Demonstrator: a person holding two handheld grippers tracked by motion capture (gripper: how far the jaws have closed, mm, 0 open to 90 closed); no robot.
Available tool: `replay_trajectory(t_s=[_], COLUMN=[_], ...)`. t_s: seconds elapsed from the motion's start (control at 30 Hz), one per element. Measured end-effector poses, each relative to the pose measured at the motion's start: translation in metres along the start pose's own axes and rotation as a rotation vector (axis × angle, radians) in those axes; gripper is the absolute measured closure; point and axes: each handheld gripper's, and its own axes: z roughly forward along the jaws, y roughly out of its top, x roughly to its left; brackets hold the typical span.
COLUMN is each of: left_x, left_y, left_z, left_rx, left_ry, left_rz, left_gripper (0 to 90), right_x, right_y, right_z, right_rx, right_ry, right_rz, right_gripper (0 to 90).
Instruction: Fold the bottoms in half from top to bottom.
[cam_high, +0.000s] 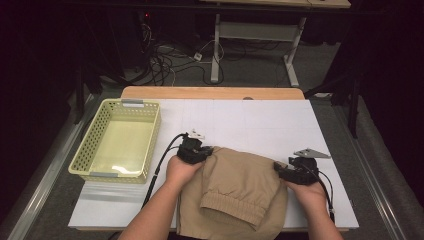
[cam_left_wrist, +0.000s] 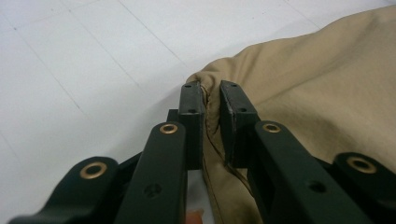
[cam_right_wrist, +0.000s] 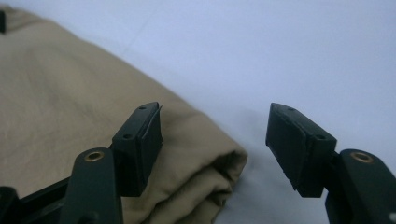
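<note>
White, faintly gridded surface (cam_high: 260, 120) with a wooden far edge; dark room beyond, cables on grey floor. Pale yellow perforated plastic basket (cam_high: 87, 145) at left. Tan woven garment (cam_high: 245, 185), folded and soft, elastic band gathered, near the front edge. Left gripper (cam_left_wrist: 211, 100) pinching its corner fold; right gripper (cam_right_wrist: 215, 140) spread around the opposite corner.

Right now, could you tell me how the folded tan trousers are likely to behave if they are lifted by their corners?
The tan trousers would probably sag between the lift points, since the cloth already bunches in soft folds where the left claw pinches it. The stacked layers at the corner by the open right claw may slip apart. They look light, with nothing rigid showing.
</note>
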Motion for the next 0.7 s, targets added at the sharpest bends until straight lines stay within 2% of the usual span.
replay_trajectory(t_s=[0.07,0.17,0.3,0.33,0.37,0.53,0.63,0.7], left_x=[0.002,0.002,0.002,0.002,0.001,-0.001,-0.002,-0.002], left_y=[0.0,0.0,0.0,0.0,0.0,-0.001,-0.001,-0.001], left_z=[0.0,0.0,0.0,0.0,0.0,-0.001,-0.002,-0.003], left_rx=[-0.001,-0.001,-0.001,-0.002,-0.003,-0.009,-0.014,-0.026], left_ry=[-0.013,-0.015,-0.015,-0.014,-0.014,-0.002,-0.004,-0.004], left_rz=[-0.01,-0.013,-0.012,-0.011,-0.011,0.008,0.021,0.026], left_gripper=[78.4,78.4,78.4,78.4,78.5,79.8,80.5,81.0], right_x=[0.0,-0.002,0.0,0.001,0.001,0.005,0.005,0.007], right_y=[-0.004,-0.01,-0.012,-0.012,-0.013,-0.015,-0.016,-0.017], right_z=[0.003,0.002,0.001,0.001,0.0,-0.002,-0.004,-0.005], right_rx=[0.027,0.011,0.011,0.009,0.006,0.001,-0.007,-0.016], right_ry=[0.009,0.023,0.018,0.02,0.031,0.061,0.083,0.085], right_rz=[-0.016,-0.015,-0.034,-0.036,-0.042,-0.053,-0.064,-0.081], right_gripper=[37.0,40.1,47.3,50.0,57.2,70.5,82.1,85.1])
